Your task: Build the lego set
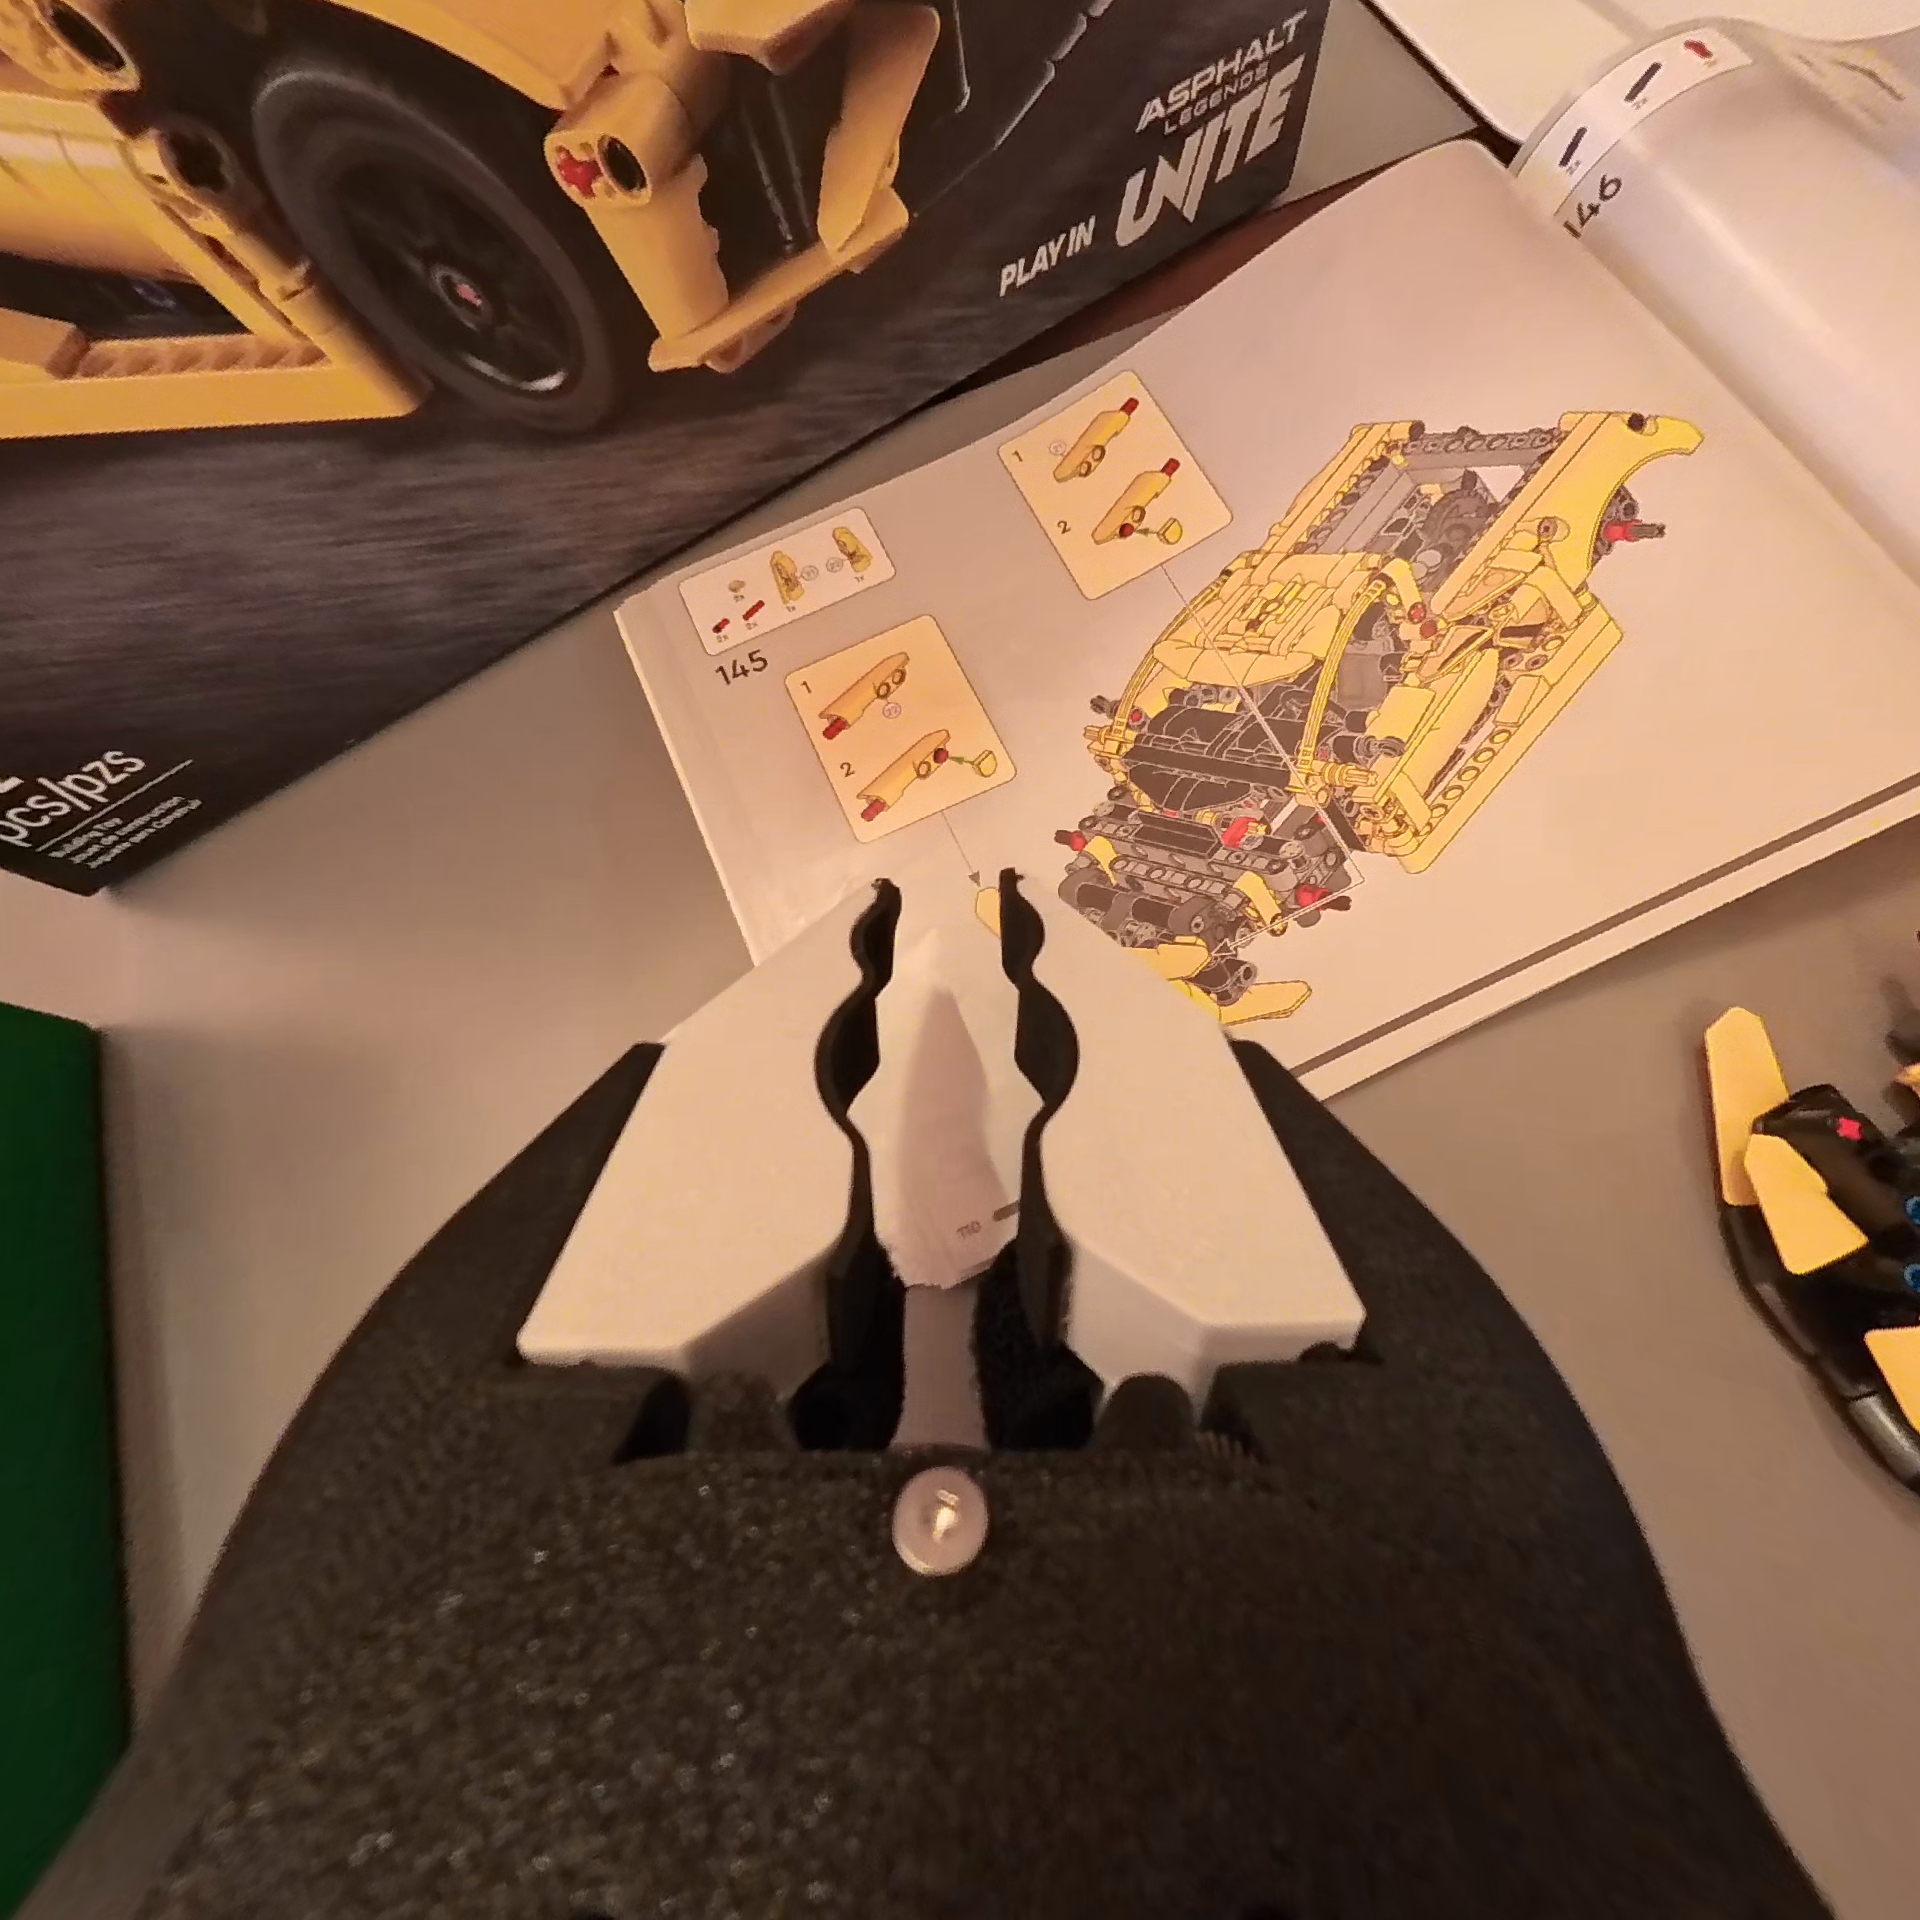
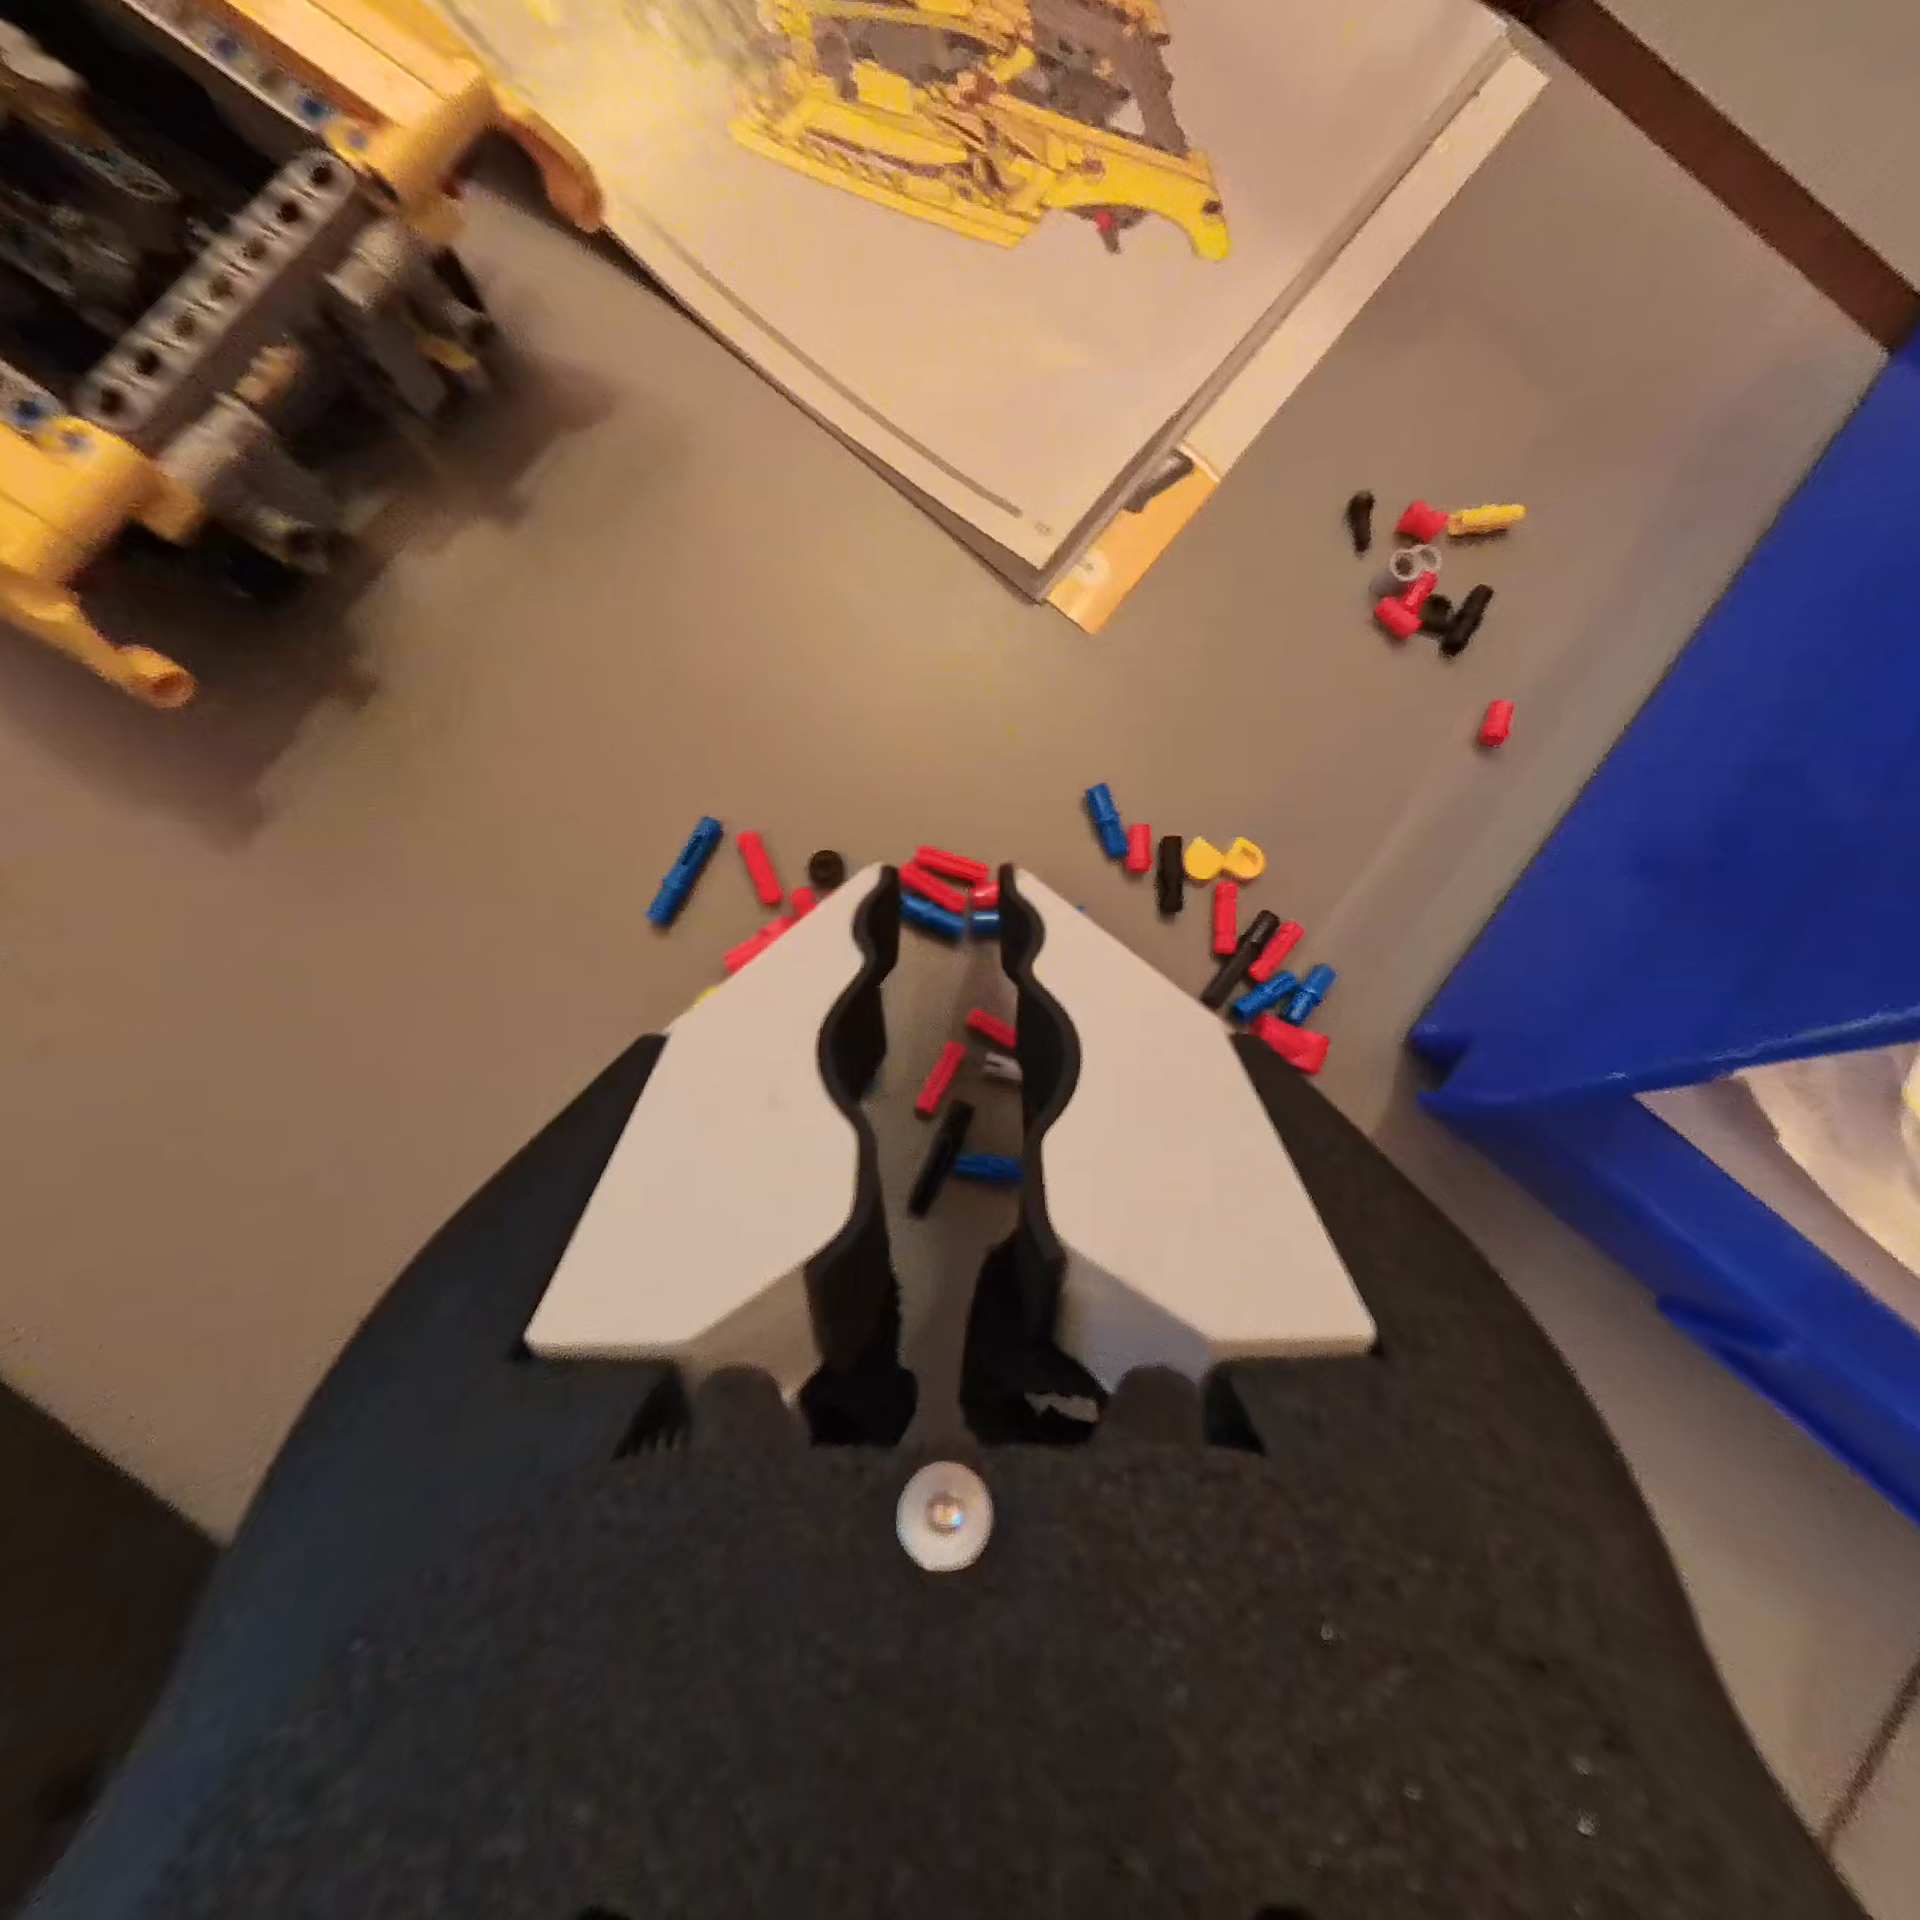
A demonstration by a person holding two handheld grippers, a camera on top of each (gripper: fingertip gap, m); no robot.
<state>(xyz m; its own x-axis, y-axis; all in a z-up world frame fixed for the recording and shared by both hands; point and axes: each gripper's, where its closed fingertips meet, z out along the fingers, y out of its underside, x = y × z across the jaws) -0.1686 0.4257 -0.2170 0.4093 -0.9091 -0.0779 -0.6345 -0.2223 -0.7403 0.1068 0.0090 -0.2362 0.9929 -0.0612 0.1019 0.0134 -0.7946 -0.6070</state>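
In the left wrist view my left gripper (image 1: 943,883) hovers over the lower left corner of the open instruction booklet (image 1: 1351,343). Its jaws stand a little apart, and a raised wedge of white page corners (image 1: 935,1122) lies between them. The yellow and black partly built car (image 1: 1818,1226) shows at the right edge. In the right wrist view my right gripper (image 2: 943,868) is open and empty, just above a scatter of small red, blue and black pins (image 2: 940,883). The car (image 2: 208,343) stands at the upper left there, blurred.
The set's box (image 1: 520,312) lies behind the booklet, and a green object (image 1: 42,1351) is at the left edge. A blue bin (image 2: 1714,935) stands at the right. More pins (image 2: 1423,582) and two small yellow pieces (image 2: 1226,860) lie near the booklet (image 2: 987,343). Tip to tip, the grippers are about 50 cm apart.
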